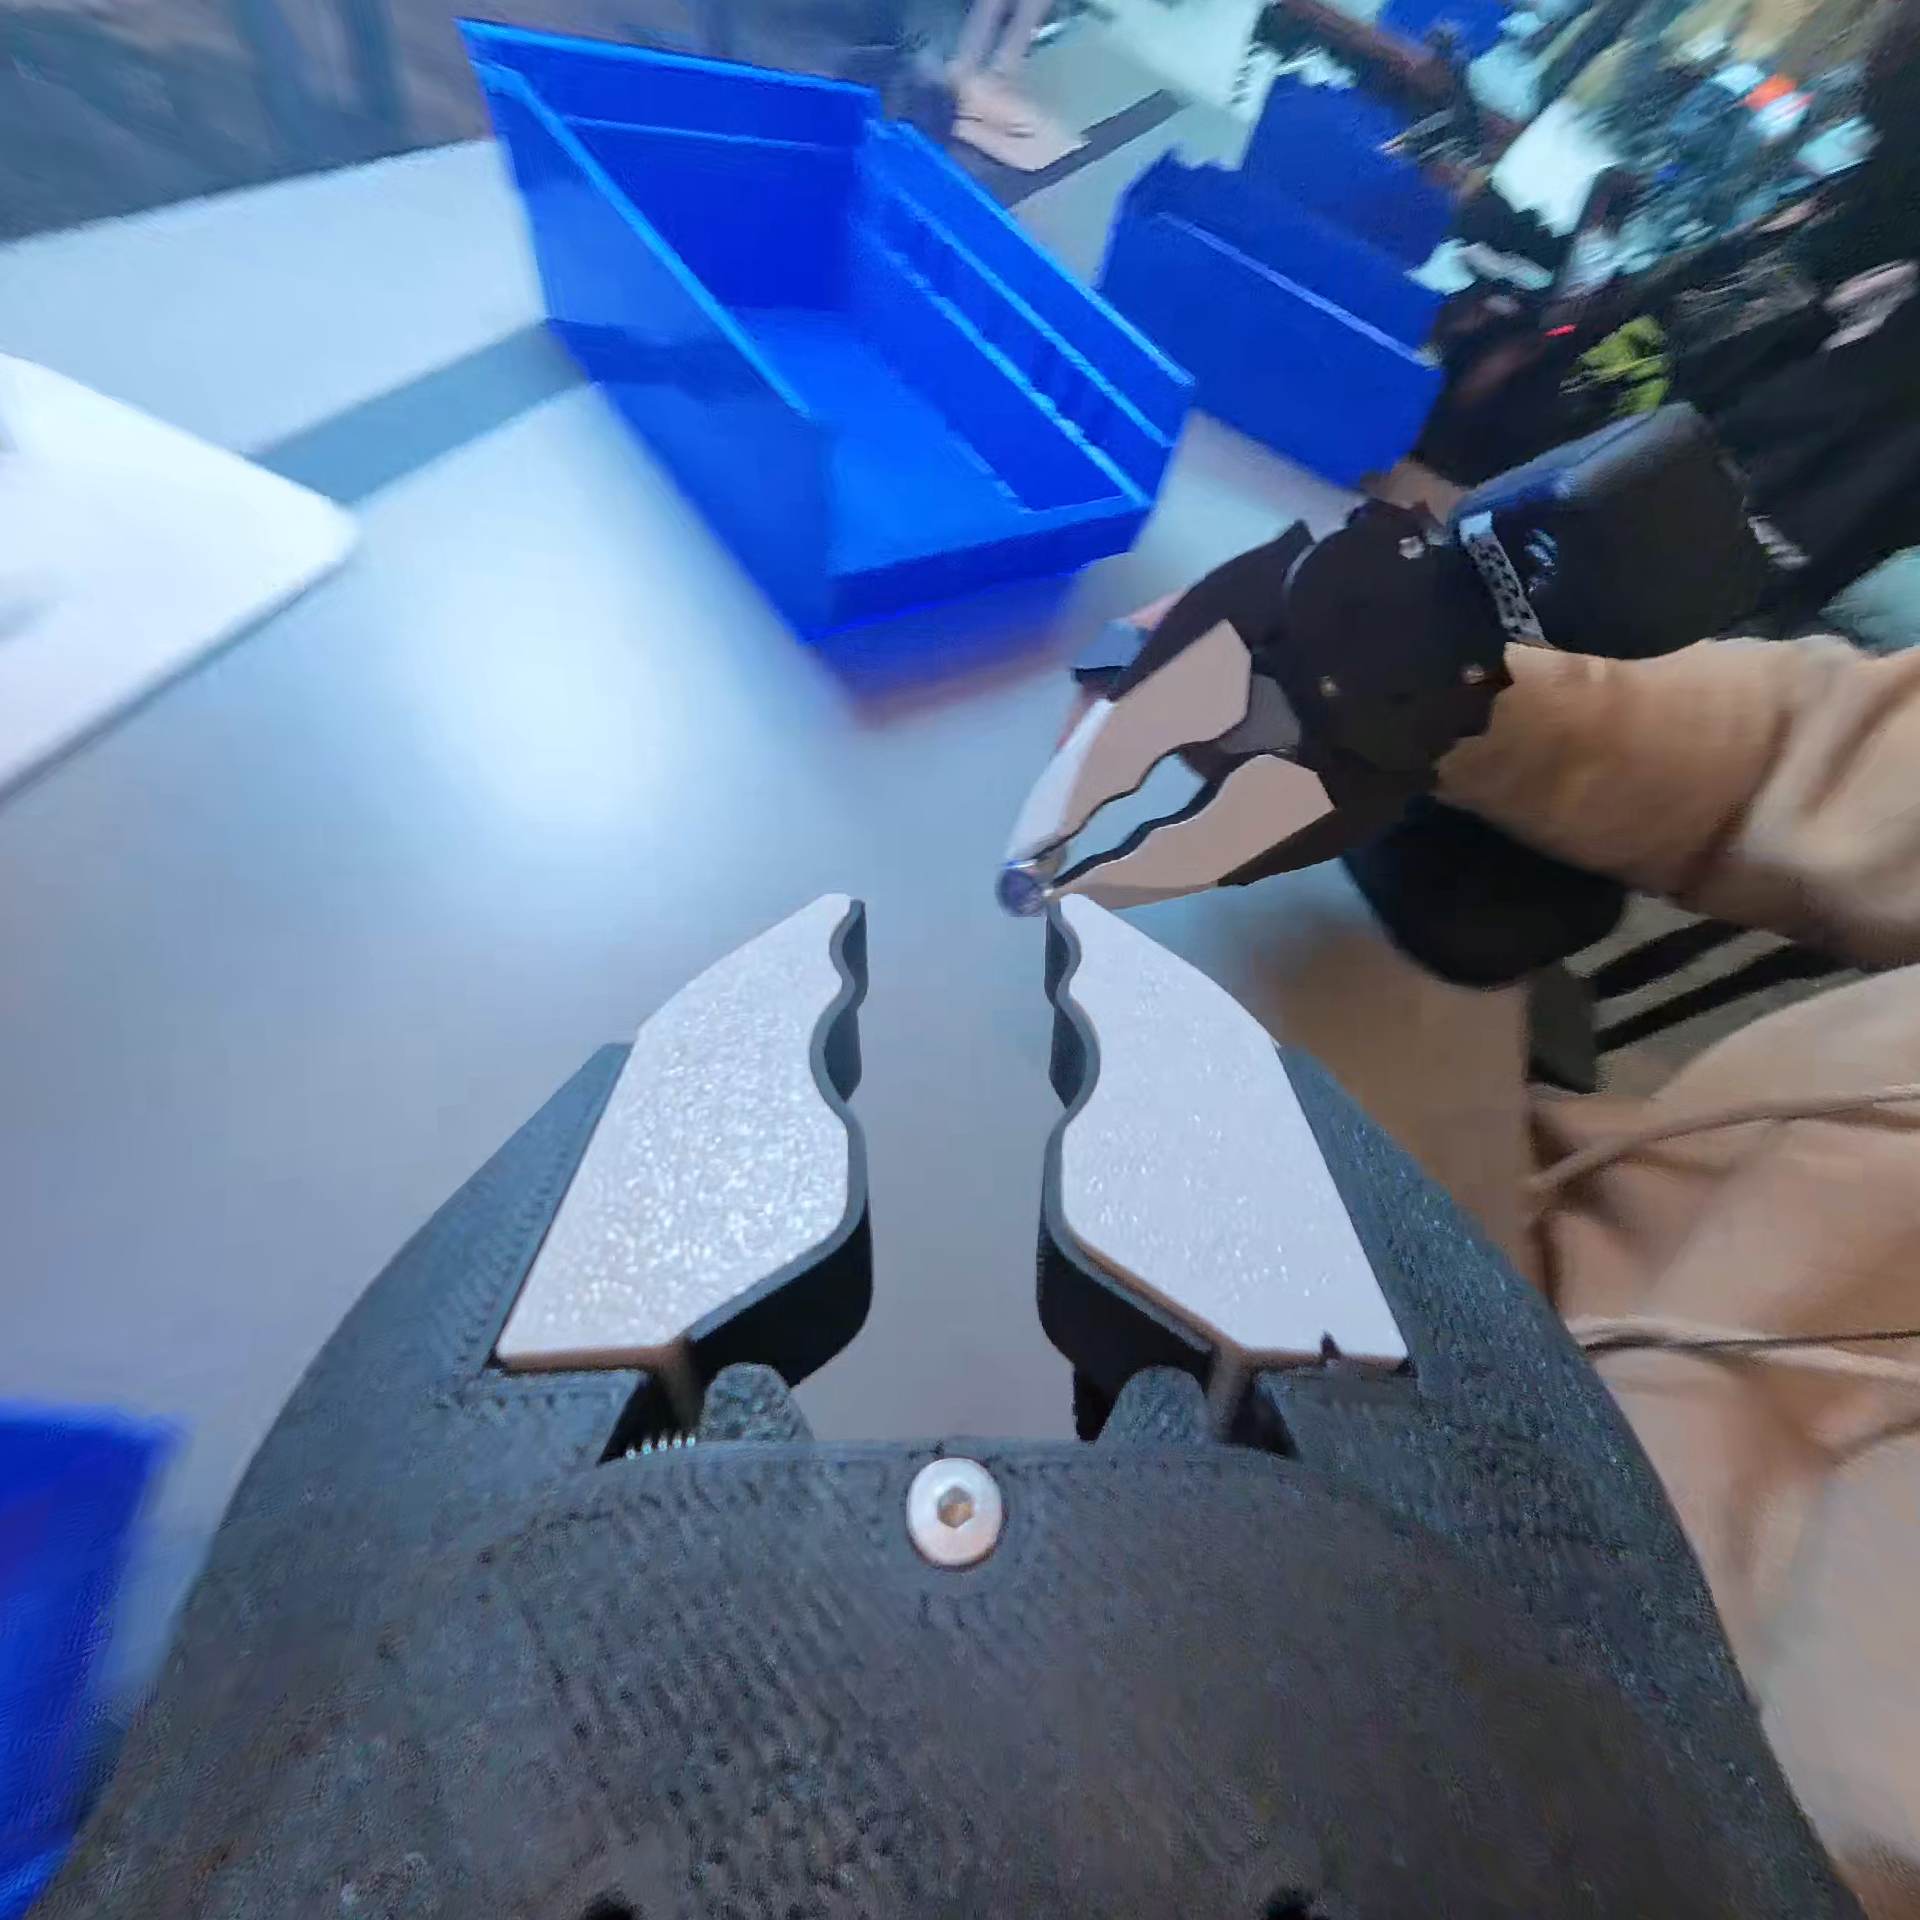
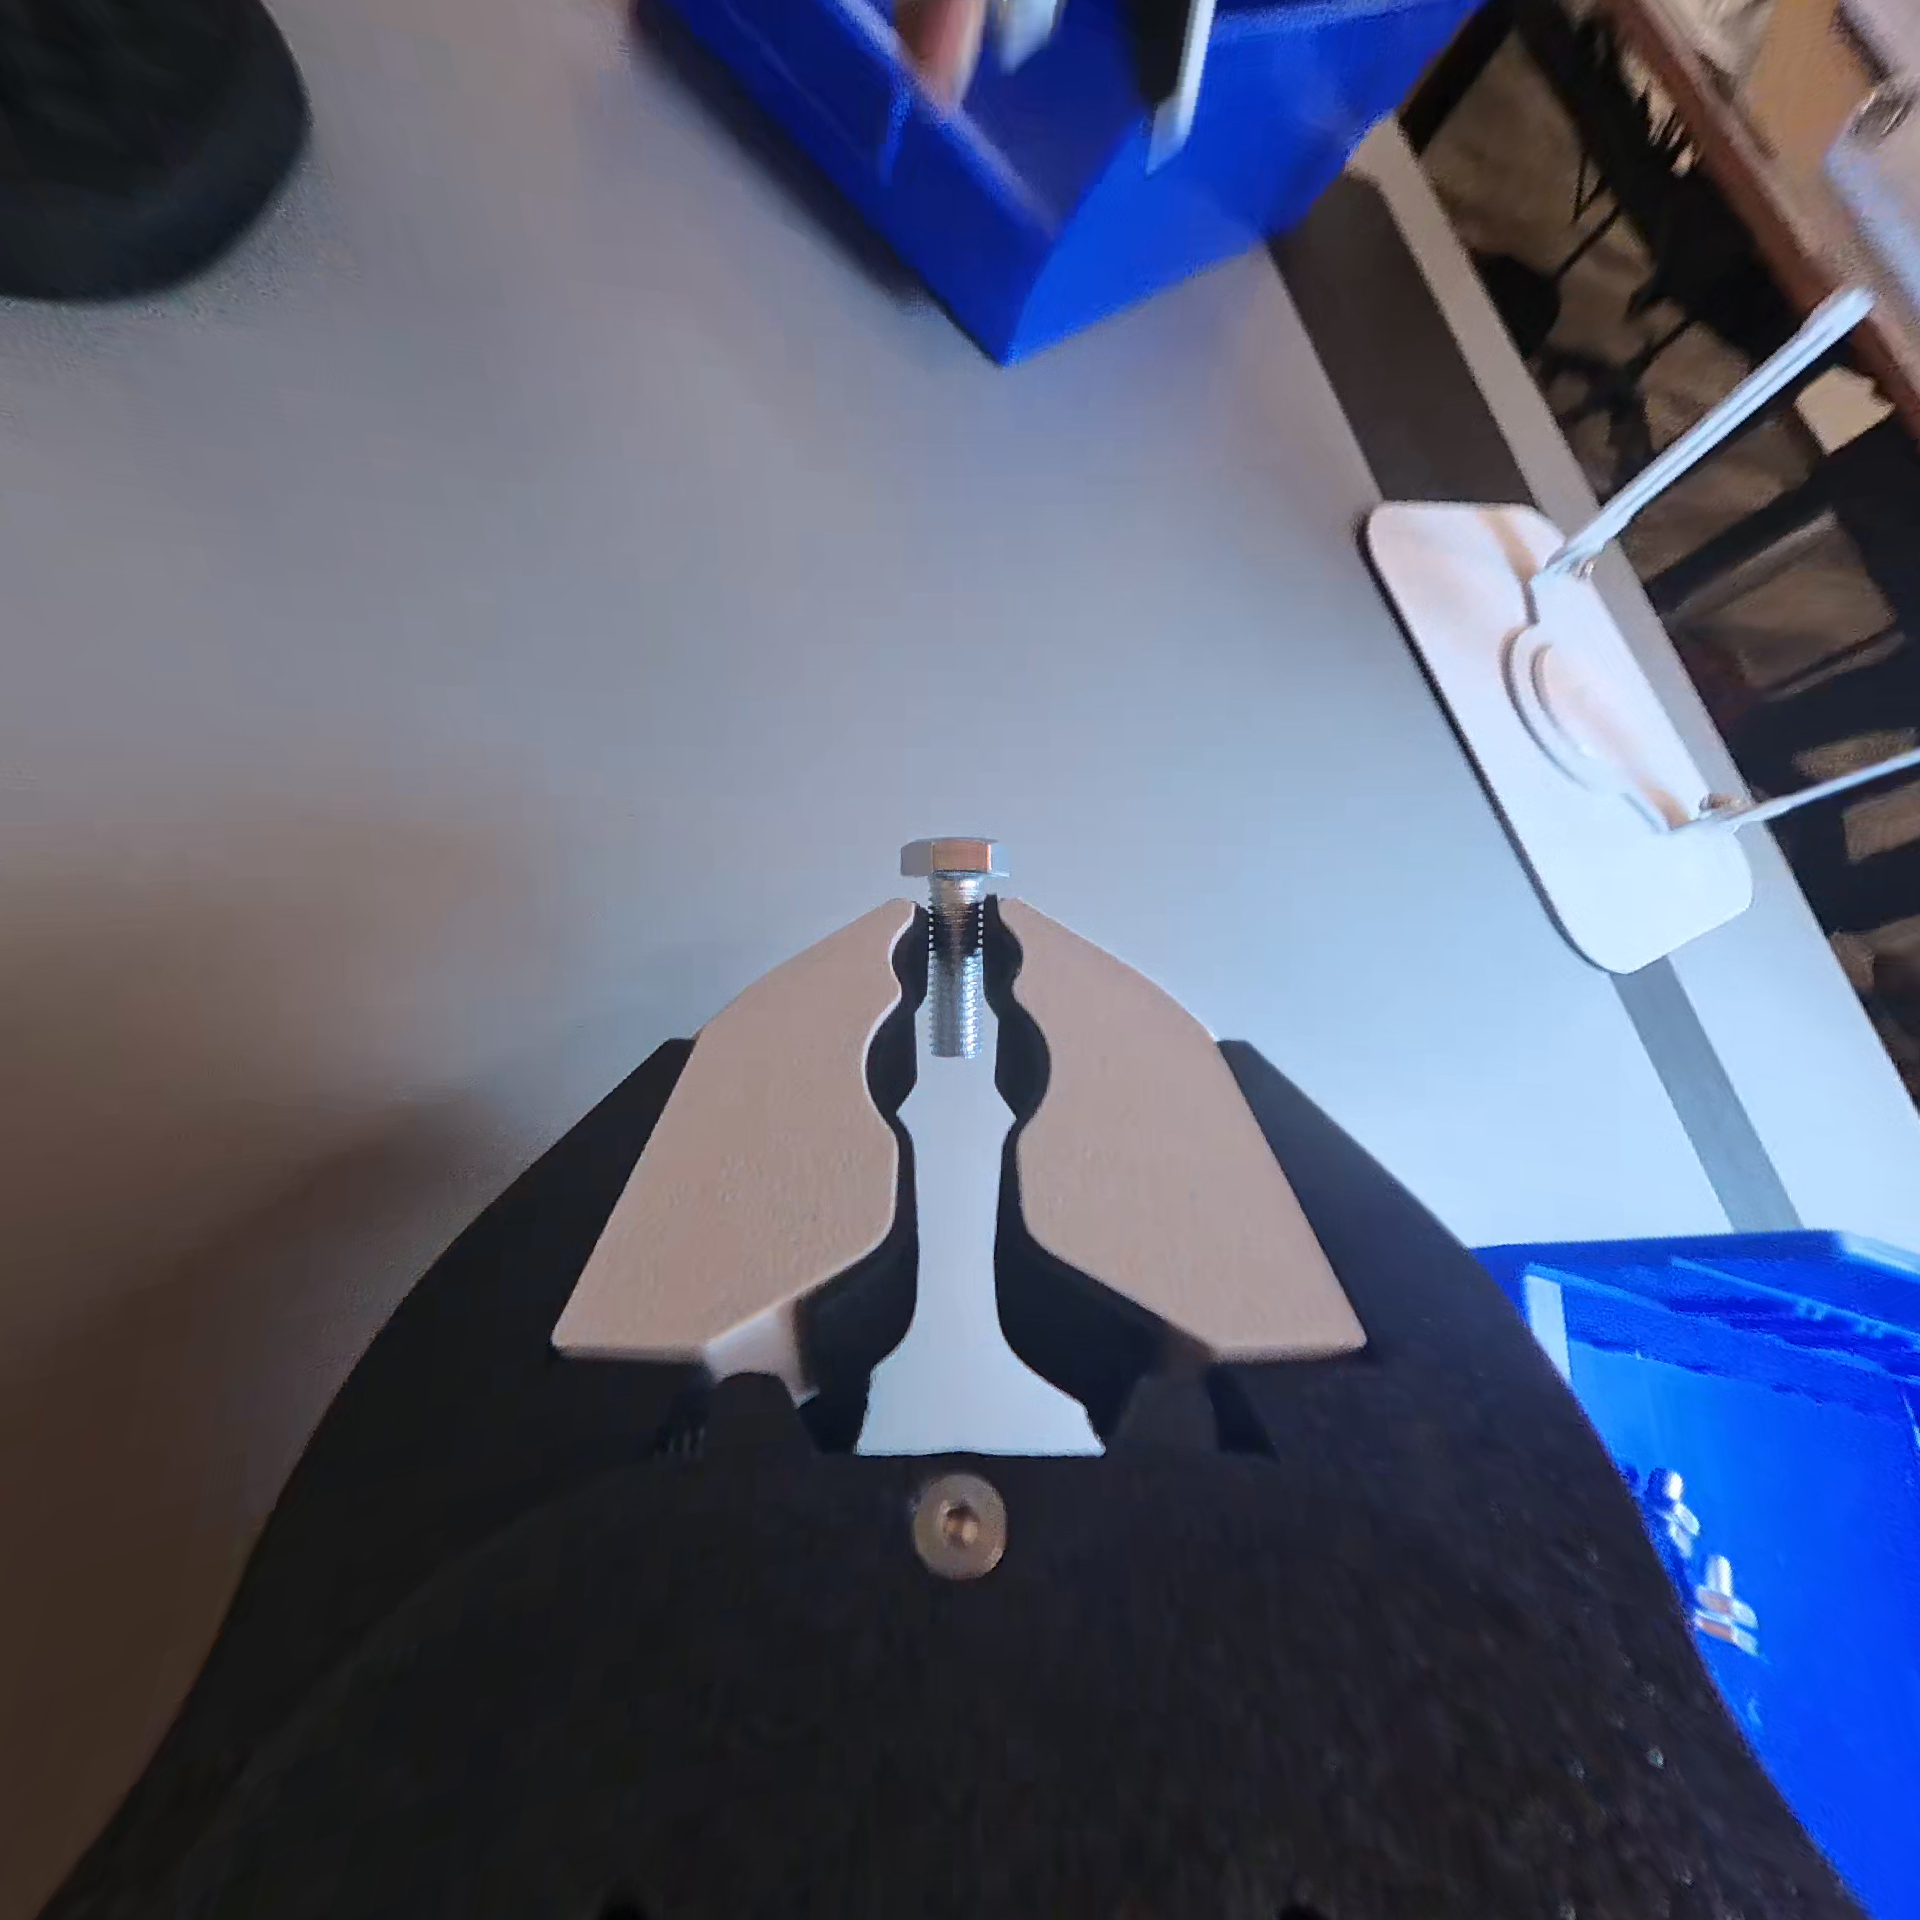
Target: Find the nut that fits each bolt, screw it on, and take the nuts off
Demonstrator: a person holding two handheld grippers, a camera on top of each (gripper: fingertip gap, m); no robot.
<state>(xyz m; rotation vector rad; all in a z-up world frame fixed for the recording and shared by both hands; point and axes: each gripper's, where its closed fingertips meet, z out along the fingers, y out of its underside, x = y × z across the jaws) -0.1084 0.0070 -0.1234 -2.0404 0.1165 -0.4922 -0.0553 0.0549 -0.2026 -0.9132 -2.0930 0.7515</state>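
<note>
**Bolt's up in the air, no nut on it**

So the one small silver hex-head steel bolt [image 2: 954,956] is pinched by its threaded shank between the tips of the right tongs [image 2: 954,914], above the pale grey tabletop [image 2: 623,623]. Head pokes out past the tips, threaded end points back toward the camera, threads bare. From the left view you just see its end [image 1: 1023,890] at the tips of those tongs [image 1: 1044,883]. A few more silver bolts [image 2: 1704,1579] sit in a blue plastic bin [image 2: 1766,1403] at lower right, a bit blurry.
</note>
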